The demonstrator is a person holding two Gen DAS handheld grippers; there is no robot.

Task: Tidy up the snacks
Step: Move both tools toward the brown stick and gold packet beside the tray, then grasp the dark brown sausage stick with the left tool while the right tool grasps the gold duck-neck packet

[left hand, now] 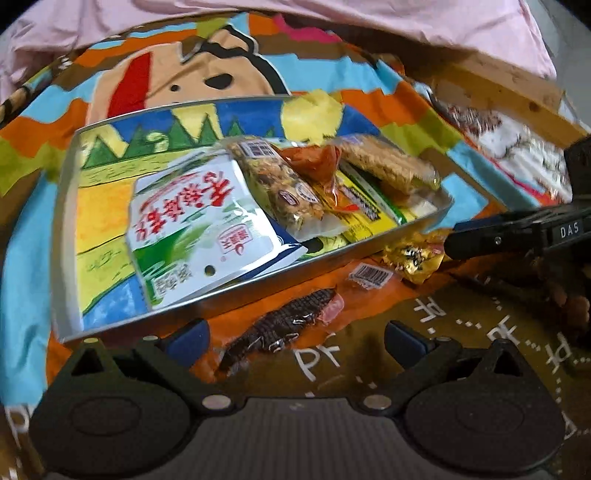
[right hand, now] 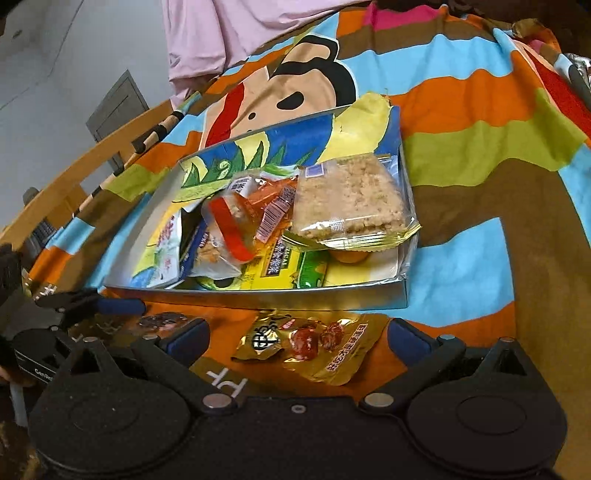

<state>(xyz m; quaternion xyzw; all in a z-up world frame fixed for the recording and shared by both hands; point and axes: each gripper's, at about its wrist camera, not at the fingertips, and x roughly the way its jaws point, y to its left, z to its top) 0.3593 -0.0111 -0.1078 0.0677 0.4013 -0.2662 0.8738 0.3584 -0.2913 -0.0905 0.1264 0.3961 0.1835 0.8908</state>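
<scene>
From the left wrist, a striped cloth [left hand: 369, 99] in blue, orange, brown and green with a cartoon face covers the surface; pink fabric [left hand: 332, 22] lies along its far edge, and a wooden rail [left hand: 517, 88] runs at the upper right. A shallow silver tray [left hand: 66, 229] with a painted floor sits on the cloth, holding a white-and-green packet [left hand: 192, 229], a nut bar [left hand: 273, 177] and other wrapped snacks crowded at its right end. The left gripper [left hand: 295, 332] hangs spread wide and empty above a dark snack in clear wrap [left hand: 280, 328], which lies on the cloth just outside the tray's near wall. The scene is smeared, so the labels are unreadable.

From the right wrist, grey walls [right hand: 44, 92] and a grey door [right hand: 118, 107] show beyond the rail. A pale puffed-rice cake [right hand: 351, 199] rests on top of the pile at the tray's right end. The right gripper [right hand: 299, 336] is likewise parted, holding nothing, over a gold packet [right hand: 317, 347] lying on the cloth just in front of the tray. Whatever lies under the pile is hidden; an orange shape, perhaps fruit, peeks out below the cake.
</scene>
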